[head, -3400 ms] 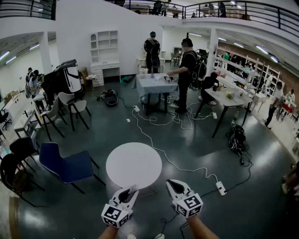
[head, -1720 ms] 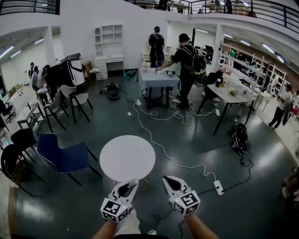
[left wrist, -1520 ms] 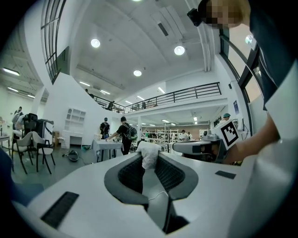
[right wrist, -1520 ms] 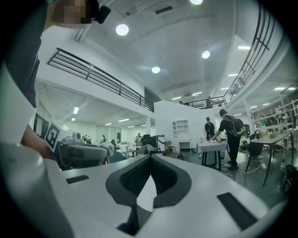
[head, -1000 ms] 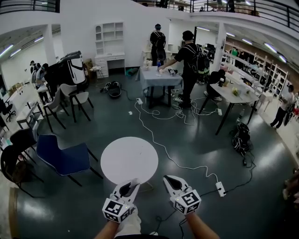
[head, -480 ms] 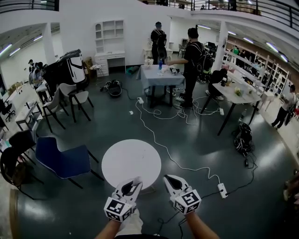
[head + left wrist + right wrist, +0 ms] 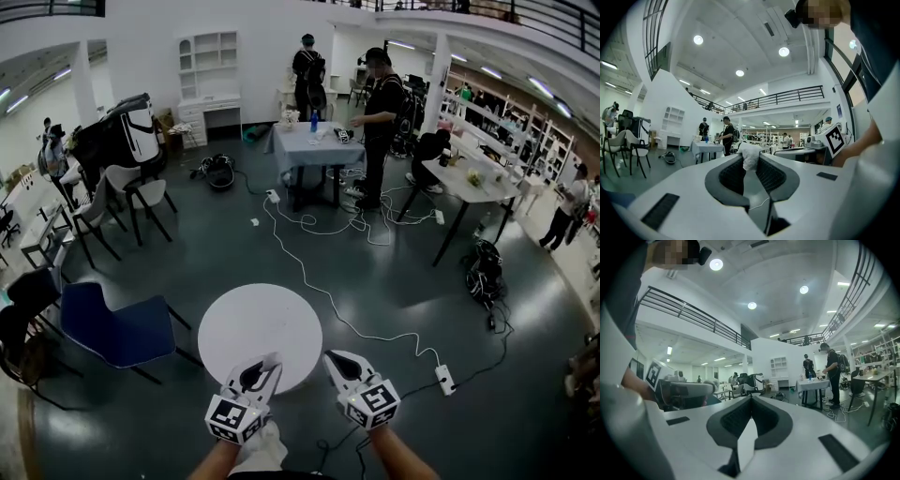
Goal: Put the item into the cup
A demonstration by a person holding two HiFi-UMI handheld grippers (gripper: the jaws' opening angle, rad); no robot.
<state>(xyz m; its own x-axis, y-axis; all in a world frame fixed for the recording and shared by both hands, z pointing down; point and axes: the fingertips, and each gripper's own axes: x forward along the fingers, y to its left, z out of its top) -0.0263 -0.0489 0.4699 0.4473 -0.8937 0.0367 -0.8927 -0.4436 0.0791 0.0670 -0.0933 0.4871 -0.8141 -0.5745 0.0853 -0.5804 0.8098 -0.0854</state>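
Nearing round white table (image 7: 260,323) vs earlier; left gripper (image 7: 265,364) still clamped on white wad (image 7: 750,157), right gripper (image 7: 335,361) jaws together, nothing between.

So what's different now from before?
Not much. The round table looks a little bigger, so the person has likely stepped closer. Nothing was grabbed or dropped. The left gripper still pinches the white wad, the right gripper stays shut and empty, and both still point forward side by side.

White item (image 7: 751,157) possibly cloth, forearms (image 7: 401,459) cropped
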